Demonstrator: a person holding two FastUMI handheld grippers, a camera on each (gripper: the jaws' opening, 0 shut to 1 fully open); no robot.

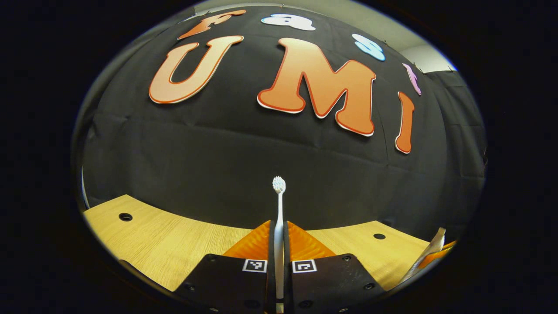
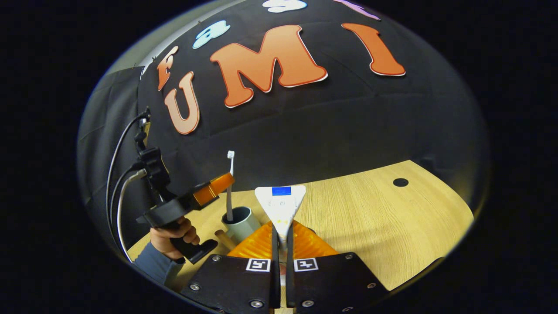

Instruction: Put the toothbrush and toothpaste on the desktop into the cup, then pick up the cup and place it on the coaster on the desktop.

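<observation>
slim white toothbrush (image 1: 279,218) pinched upright in left gripper (image 1: 279,244), handle end dipping into grey cylindrical cup (image 2: 241,223) on light wooden desktop (image 2: 370,226), right gripper (image 2: 281,244) clamped on white toothpaste tube (image 2: 281,207) just beside cup

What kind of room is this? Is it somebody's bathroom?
Probably not a bathroom: it looks like a recording booth. A black cloth wall hangs behind a light wooden desktop, and a person's hand holds a cabled left hand-held gripper lowering a white toothbrush into a grey cup.
</observation>
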